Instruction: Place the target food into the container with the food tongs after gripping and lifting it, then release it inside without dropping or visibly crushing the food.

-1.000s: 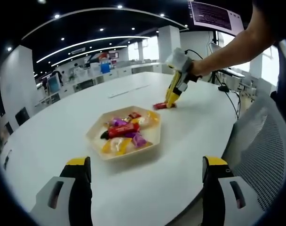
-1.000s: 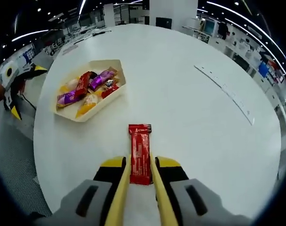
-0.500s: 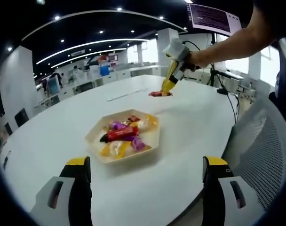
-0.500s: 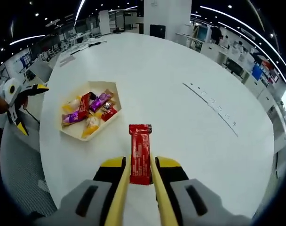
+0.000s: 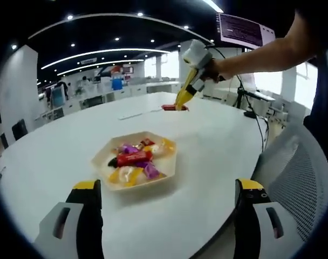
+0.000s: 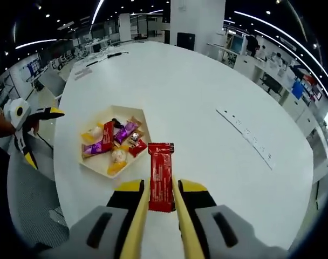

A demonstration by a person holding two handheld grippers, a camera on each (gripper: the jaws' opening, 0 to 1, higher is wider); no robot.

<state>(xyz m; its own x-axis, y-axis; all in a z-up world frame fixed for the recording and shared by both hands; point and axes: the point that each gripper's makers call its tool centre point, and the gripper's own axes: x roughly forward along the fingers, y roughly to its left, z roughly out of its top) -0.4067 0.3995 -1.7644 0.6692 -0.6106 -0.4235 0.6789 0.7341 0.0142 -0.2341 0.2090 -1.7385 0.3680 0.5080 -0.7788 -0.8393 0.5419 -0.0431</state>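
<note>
Above the table [image 6: 218, 81], right gripper [image 6: 159, 202] clamps a red bar [image 6: 160, 176], print unreadable; tray [image 6: 94, 164] at ten o'clock; left gripper [image 5: 163, 216] gapes apart.

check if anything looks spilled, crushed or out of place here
Nothing stands out. The red snack bar sits straight and uncrushed between the right gripper tongs, and the wrapped snacks all lie inside the hexagonal tray.

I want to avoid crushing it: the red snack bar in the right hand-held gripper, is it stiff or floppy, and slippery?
The red snack bar juts straight from the right hand-held gripper without sagging, so it is probably fairly stiff. Its wrapper looks glossy, so it may slip under a light grip. It appears small and thin, likely light, so gentle pressure should suffice above the tray.
</note>
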